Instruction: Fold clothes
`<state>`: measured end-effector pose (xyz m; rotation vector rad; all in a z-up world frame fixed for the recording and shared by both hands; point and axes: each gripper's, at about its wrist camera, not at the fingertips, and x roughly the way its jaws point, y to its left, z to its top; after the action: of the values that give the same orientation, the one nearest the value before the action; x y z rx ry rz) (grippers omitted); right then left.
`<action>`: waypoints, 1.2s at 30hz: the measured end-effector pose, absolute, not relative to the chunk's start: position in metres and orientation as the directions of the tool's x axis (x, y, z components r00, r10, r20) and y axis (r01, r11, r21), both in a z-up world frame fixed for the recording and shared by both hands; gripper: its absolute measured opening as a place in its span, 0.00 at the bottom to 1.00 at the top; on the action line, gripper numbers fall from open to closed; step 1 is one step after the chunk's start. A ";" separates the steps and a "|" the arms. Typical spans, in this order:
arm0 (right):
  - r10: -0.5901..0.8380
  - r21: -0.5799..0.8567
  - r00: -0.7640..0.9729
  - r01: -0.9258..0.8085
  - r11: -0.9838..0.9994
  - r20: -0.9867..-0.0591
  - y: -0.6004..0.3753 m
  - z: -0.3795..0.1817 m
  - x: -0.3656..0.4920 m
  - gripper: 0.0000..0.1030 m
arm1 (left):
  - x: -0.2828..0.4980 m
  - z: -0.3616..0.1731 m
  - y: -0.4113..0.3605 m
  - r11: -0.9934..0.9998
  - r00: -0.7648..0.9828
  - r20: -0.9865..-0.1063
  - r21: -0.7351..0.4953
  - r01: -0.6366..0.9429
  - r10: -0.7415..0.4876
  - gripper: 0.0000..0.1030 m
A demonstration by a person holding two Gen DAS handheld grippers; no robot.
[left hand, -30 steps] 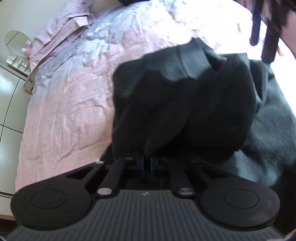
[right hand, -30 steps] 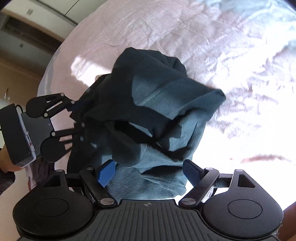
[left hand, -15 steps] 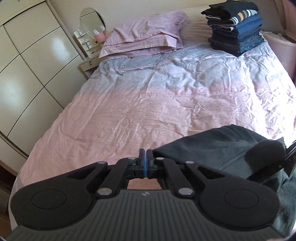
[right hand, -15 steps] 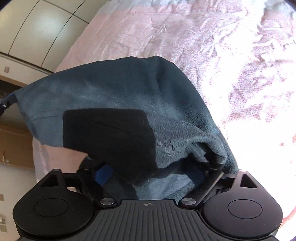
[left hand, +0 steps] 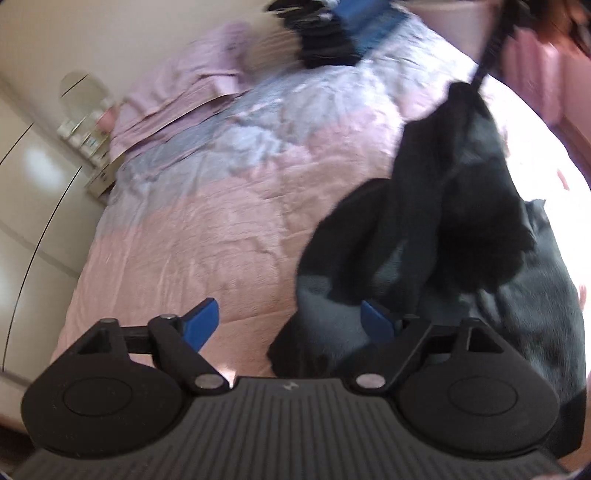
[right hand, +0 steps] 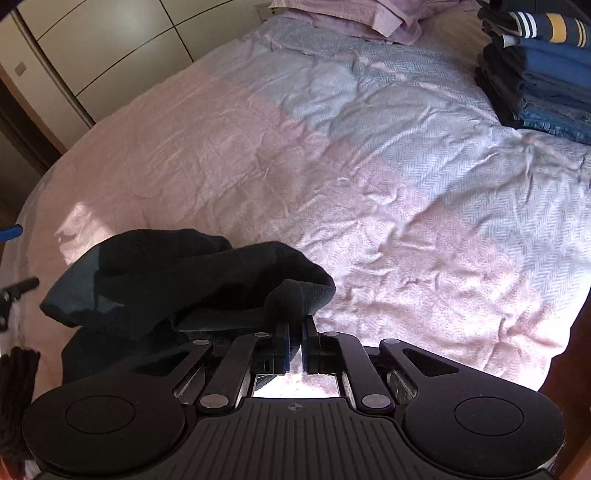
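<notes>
A dark fleece garment [left hand: 461, 206] hangs crumpled over the pink bedspread [left hand: 203, 229], drawn up toward the top right in the blurred left wrist view. My left gripper [left hand: 290, 319] is open and its jaws are still opening. The garment's lower edge reaches in beside the right blue pad [left hand: 376, 319], and neither pad presses on it. In the right wrist view my right gripper [right hand: 294, 343] is shut on a fold of the garment [right hand: 192, 280], which bunches to the left over the bedspread [right hand: 369, 166].
A stack of folded clothes [right hand: 543, 74] stands at the bed's far right corner, next to lilac pillows [right hand: 351, 18]. Cream wardrobe doors [right hand: 92, 48] run along the left side. A nightstand with a round mirror [left hand: 85, 110] sits by the headboard.
My left gripper has let go of the garment and opened wide. My right gripper has closed on a fold of it and lifted, so the cloth now hangs from the right side.
</notes>
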<state>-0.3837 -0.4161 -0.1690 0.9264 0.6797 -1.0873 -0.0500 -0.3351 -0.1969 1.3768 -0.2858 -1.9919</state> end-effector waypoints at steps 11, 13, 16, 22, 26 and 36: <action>-0.422 0.355 0.326 0.935 0.010 -0.846 -0.402 -0.191 -0.436 0.00 | -0.093 -0.305 -0.330 -0.801 -0.091 -0.798 0.598 0.000 -0.596 0.37; -0.399 0.397 0.373 0.918 0.026 -0.837 -0.400 -0.195 -0.431 0.13 | -0.090 -0.296 -0.352 -0.794 -0.060 -0.796 0.591 0.142 -0.603 0.08; -0.378 0.495 0.483 0.866 0.074 -0.790 -0.389 -0.203 -0.412 0.99 | -0.076 -0.255 -0.387 -0.733 -0.099 -0.778 0.531 0.425 -0.620 0.05; -0.360 0.560 0.542 0.826 0.064 -0.759 -0.408 -0.256 -0.363 0.98 | -0.041 -0.180 -0.424 -0.596 -0.157 -0.700 0.442 0.671 -0.696 0.04; -0.346 0.590 0.569 0.806 0.050 -0.746 -0.432 -0.263 -0.350 0.14 | -0.028 -0.147 -0.426 -0.556 -0.125 -0.670 0.481 0.679 -0.732 0.03; -0.621 0.235 0.557 0.818 0.524 -0.552 -0.469 -0.049 -0.389 0.09 | -0.030 -0.025 -0.363 -0.341 -0.006 -0.501 0.582 0.738 -0.866 0.03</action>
<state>-0.3885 -0.4693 -0.0494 0.5080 0.4316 -0.8936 -0.0300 -0.3626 -0.0250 0.9790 -0.1800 -1.6555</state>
